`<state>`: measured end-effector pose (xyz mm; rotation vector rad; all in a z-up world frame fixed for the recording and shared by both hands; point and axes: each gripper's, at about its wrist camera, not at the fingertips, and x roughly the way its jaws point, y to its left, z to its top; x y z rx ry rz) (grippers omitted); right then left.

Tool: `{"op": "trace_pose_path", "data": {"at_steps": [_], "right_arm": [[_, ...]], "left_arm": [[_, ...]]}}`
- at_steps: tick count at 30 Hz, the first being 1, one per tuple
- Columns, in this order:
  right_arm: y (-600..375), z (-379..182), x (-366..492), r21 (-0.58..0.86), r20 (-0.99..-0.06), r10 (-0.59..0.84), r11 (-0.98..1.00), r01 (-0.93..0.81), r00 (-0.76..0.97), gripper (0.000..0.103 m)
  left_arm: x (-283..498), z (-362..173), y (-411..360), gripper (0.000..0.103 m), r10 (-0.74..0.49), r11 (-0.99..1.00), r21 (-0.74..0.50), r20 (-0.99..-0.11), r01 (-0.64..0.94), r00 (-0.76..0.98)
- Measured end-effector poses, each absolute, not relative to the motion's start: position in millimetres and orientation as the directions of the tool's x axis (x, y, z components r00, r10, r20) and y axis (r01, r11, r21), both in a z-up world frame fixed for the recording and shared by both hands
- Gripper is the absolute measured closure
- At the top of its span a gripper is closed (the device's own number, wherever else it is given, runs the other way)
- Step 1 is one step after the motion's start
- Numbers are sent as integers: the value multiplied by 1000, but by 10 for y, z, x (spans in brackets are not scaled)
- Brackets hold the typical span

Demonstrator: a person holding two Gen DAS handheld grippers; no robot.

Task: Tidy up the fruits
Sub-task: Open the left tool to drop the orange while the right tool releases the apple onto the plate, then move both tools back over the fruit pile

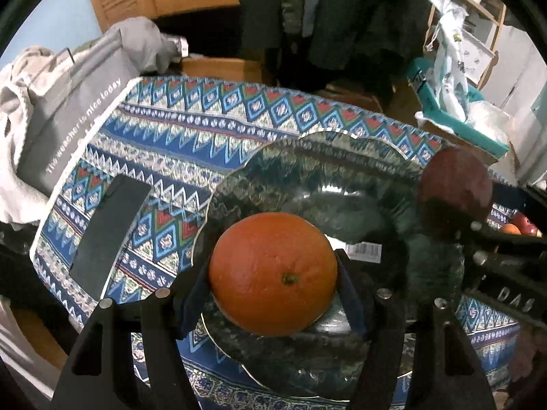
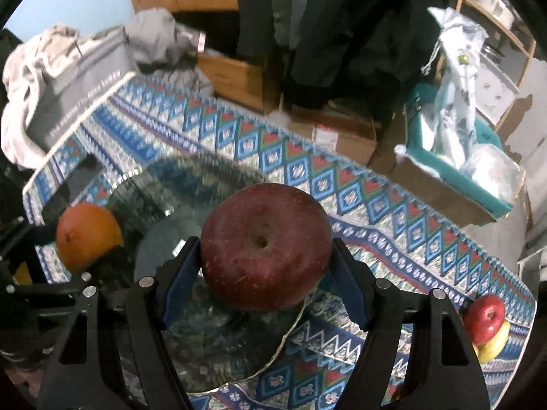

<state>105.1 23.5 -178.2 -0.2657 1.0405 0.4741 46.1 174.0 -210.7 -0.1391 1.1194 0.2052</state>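
Gripping the orange (image 1: pixel 272 274) across its middle, your left tool (image 1: pixel 273 283) held it just above the glass plate (image 1: pixel 342 171); your right tool (image 2: pixel 265 270) was clamped on the dark red apple (image 2: pixel 266 246) the same way. Both fruits looked firm, round and smooth-skinned, likely to roll, the plate fragile. Farther off, more fruit (image 2: pixel 487 323) sat on the patterned counter (image 2: pixel 376 218).

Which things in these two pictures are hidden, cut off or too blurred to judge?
- Left wrist view: the round orange in the left gripper covers the glass plate below, so contact is unclear.
- Right wrist view: motion blur smears the plate; the dark red apple in the right gripper hides its middle.
- Right wrist view: the fruit pile is cut by the lens edge.
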Motion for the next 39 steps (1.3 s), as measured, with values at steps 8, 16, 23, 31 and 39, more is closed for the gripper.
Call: {"op": "trace_pose_path", "data": {"at_steps": [8,16,23,31,39], "right_arm": [[247,-2075,1060,30,-915,230,858,-512,332,28],[247,-2080,1073,42,-919,235,857,-513,318,28],[248,-1906,1068,42,-899,260,854,-519,353,28],[164,-1678,1067,44,-878,267,871,-489,398,28],[38,-1416,986,-1,-855,235,891,-454,463,28]], "left_arm": [[505,-2330,1777,33,73,971,-12,-937,-239,341],[506,-2483,1755,33,41,971,-27,-960,-237,277],[494,-2418,1714,15,38,972,-35,-953,-232,302],[457,-2193,1654,14,58,977,-20,-933,-213,355],[432,-1926,1550,14,80,982,-1,-904,-190,419]]}}
